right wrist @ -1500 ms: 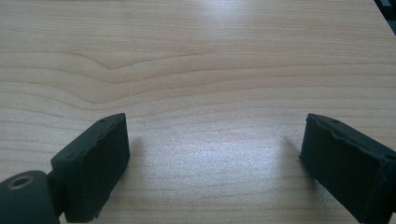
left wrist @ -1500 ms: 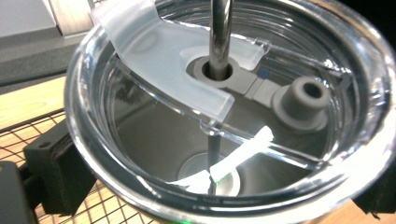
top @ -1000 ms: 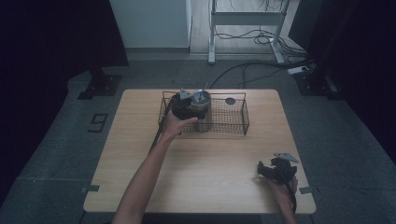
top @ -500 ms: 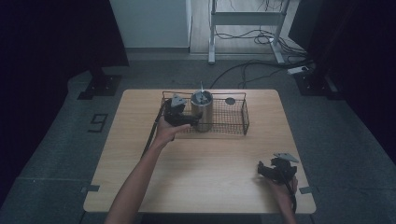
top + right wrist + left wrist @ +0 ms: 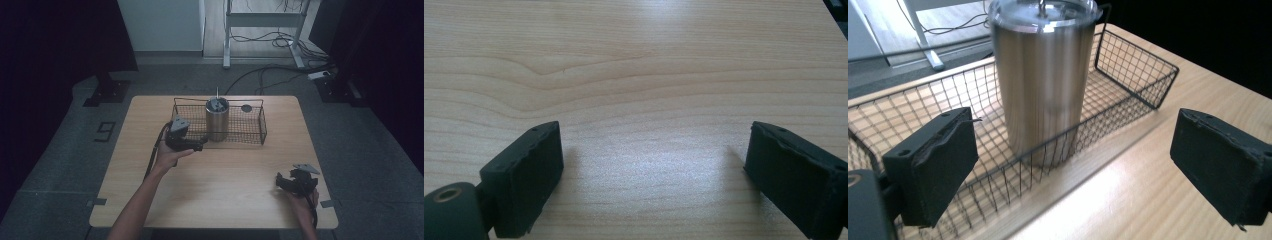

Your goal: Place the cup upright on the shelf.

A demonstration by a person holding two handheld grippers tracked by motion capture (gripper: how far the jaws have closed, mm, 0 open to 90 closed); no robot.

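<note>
On one wooden table (image 5: 215, 170), one wire basket (image 5: 252, 131) holding one steel tumbler (image 5: 217, 119), two tongs, left (image 5: 196, 146) and right (image 5: 278, 181), both released.

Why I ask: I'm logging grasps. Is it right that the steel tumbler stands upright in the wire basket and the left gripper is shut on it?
Not quite. The steel tumbler does stand upright in the wire basket, but the left gripper is open and clear of it, its jaws spread in front of the basket, as the left gripper view shows.

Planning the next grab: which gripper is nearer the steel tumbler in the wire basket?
Left. The left gripper sits just outside the basket beside the tumbler; the right gripper is near the table's front-right corner.
</note>
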